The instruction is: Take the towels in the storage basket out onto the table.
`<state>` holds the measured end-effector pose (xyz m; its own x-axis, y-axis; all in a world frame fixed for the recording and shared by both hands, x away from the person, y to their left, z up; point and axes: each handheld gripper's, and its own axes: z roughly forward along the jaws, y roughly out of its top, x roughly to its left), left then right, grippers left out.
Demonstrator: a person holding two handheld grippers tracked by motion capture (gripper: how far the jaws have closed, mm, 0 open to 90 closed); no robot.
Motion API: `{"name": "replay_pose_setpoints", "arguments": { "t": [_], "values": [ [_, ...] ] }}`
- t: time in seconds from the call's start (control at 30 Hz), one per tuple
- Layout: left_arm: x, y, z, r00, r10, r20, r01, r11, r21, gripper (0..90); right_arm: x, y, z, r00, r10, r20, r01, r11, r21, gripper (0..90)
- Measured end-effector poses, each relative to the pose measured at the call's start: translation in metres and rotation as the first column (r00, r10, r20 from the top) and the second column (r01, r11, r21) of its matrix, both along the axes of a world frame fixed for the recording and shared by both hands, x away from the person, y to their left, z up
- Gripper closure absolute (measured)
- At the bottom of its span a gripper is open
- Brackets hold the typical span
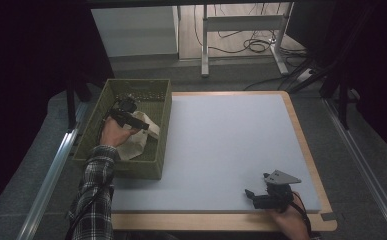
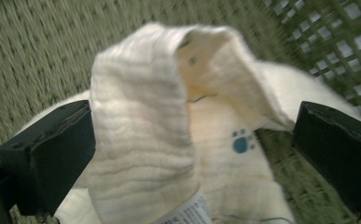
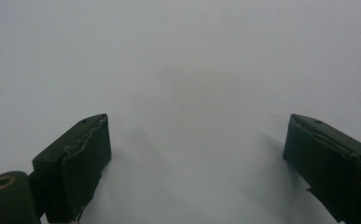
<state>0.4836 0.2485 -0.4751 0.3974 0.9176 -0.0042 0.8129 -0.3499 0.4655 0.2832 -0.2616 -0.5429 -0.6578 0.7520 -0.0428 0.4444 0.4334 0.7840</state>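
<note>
The green basket (image 1: 157,165) holds a cream cloth (image 2: 169,140), which bunches up between the left gripper's (image 1: 126,116) fingers (image 2: 47,156). These stand wide on either side of the fold, not closed on it. The left hand (image 1: 112,133) reaches down into the basket. The right gripper (image 1: 261,196) rests low over the grey surface (image 1: 221,145), its fingers (image 3: 78,161) wide with nothing between them.

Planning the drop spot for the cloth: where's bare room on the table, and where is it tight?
The grey mat is bare from the green basket across to its right and far edges. The right claw rests open at the mat's near right corner. Crowded: inside the basket, where the left claw stands open around the cream cloth.
</note>
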Motion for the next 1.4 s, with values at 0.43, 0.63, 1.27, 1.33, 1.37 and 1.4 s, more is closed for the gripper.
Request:
{"name": "replay_pose_setpoints", "arguments": {
  "t": [0.43, 0.63, 1.27, 1.33, 1.37, 1.4],
  "values": [
    [0.017, 0.004, -0.019, 0.9902, 0.026, -0.137, -0.014, 0.9964, 0.083, 3.1, 0.000, 0.000, 0.000, 1.0000, 0.000, 0.000, 0.000, 1.000, 0.000, 7.7],
    [0.017, 0.001, -0.031, 0.9677, 0.005, -0.252, 0.030, 0.9904, 0.135, 25.9, 0.000, 0.000, 0.000, 1.0000, 0.001, 0.000, -0.001, 1.000, 0.001, 7.6],
    [0.011, 0.009, -0.011, 0.9783, -0.027, -0.205, 0.042, 0.9967, 0.070, 78.6, 0.000, 0.000, 0.000, 1.0000, 0.000, 0.000, 0.000, 1.000, 0.001, 7.6],
    [0.008, 0.010, -0.008, 0.9820, -0.031, -0.186, 0.043, 0.9973, 0.059, 78.5, 0.000, 0.000, 0.000, 1.0000, 0.000, 0.000, 0.000, 1.000, 0.001, 7.7],
    [0.006, 0.011, -0.006, 0.9835, -0.030, -0.179, 0.041, 0.9976, 0.056, 78.5, 0.000, 0.000, 0.000, 1.0000, 0.000, -0.001, 0.000, 1.000, 0.002, 7.6],
    [0.005, 0.012, -0.004, 0.9862, -0.030, -0.163, 0.039, 0.9980, 0.050, 78.4, 0.000, 0.000, 0.000, 1.0000, 0.000, -0.001, 0.000, 1.000, 0.001, 7.7]
  ]
}}
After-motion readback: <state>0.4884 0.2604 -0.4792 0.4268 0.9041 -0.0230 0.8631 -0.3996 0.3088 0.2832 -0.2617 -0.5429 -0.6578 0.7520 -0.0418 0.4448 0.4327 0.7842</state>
